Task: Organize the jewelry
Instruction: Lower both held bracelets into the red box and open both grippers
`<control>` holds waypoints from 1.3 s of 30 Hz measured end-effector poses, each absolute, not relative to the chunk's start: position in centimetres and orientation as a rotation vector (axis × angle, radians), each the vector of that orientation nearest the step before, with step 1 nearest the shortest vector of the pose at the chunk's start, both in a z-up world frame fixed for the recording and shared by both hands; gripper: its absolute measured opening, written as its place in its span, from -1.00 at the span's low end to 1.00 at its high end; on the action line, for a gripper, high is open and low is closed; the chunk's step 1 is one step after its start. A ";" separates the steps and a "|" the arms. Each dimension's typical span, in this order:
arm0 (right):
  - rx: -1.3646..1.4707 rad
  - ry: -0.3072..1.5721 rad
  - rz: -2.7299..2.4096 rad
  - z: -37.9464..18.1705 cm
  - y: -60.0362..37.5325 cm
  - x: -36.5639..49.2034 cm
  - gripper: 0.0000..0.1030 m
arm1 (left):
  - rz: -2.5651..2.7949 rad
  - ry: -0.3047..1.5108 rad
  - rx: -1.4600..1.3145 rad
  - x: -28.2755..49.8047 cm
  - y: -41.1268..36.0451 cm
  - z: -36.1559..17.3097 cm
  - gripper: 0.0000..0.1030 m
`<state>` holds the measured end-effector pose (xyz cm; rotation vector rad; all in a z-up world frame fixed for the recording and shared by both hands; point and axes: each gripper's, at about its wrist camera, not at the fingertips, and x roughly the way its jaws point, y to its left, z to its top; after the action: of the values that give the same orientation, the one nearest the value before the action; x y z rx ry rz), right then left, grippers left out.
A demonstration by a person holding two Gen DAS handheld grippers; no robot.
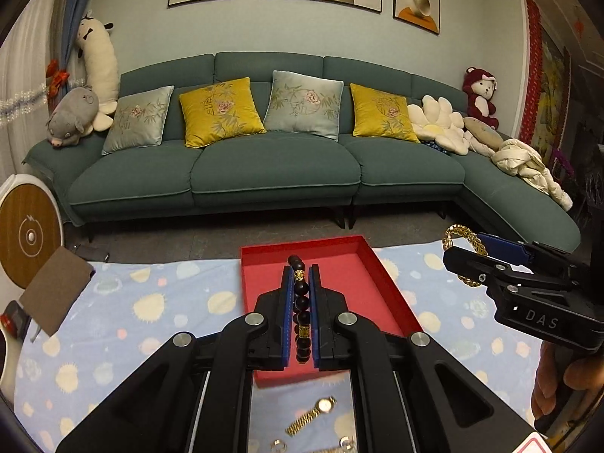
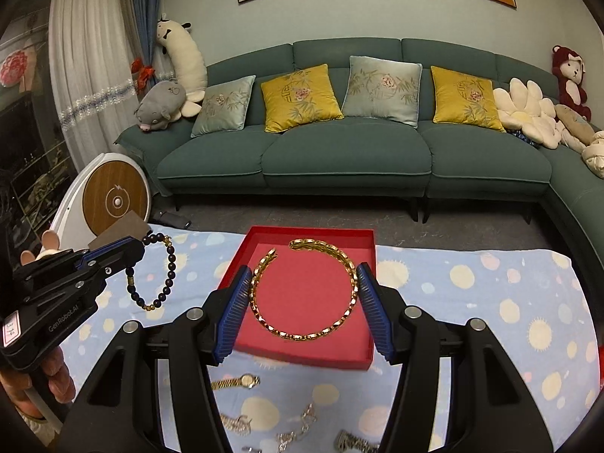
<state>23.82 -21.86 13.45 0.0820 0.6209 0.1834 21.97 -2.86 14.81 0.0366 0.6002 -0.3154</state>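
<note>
Now gold bangle [image 2: 304, 290] clamped across right hand-held gripper [image 2: 304, 294], beaded bracelet [image 1: 301, 302] pinched in left hand-held gripper [image 1: 301, 275].

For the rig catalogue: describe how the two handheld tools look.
Both are black, with angular linkage arms, silver round pivot pins and ribbed blue pads. The left tool bears white "GenRobot.AI" lettering and a small numbered label; the right tool bears "DAS". No cables or sleeves show.

right gripper [image 1: 466, 255]: "DAS" | left gripper [image 2: 141, 243]: "GenRobot.AI" | its white tag [image 2: 10, 329]: "314"
</note>
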 end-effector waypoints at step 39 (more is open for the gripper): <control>0.151 0.622 0.127 11.2 -27.0 25.9 0.60 | -0.176 0.610 0.046 27.1 0.0 10.3 0.31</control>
<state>25.88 -26.96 11.22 0.1510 0.6225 0.1272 27.08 -0.04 10.29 0.0458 0.6101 -0.1764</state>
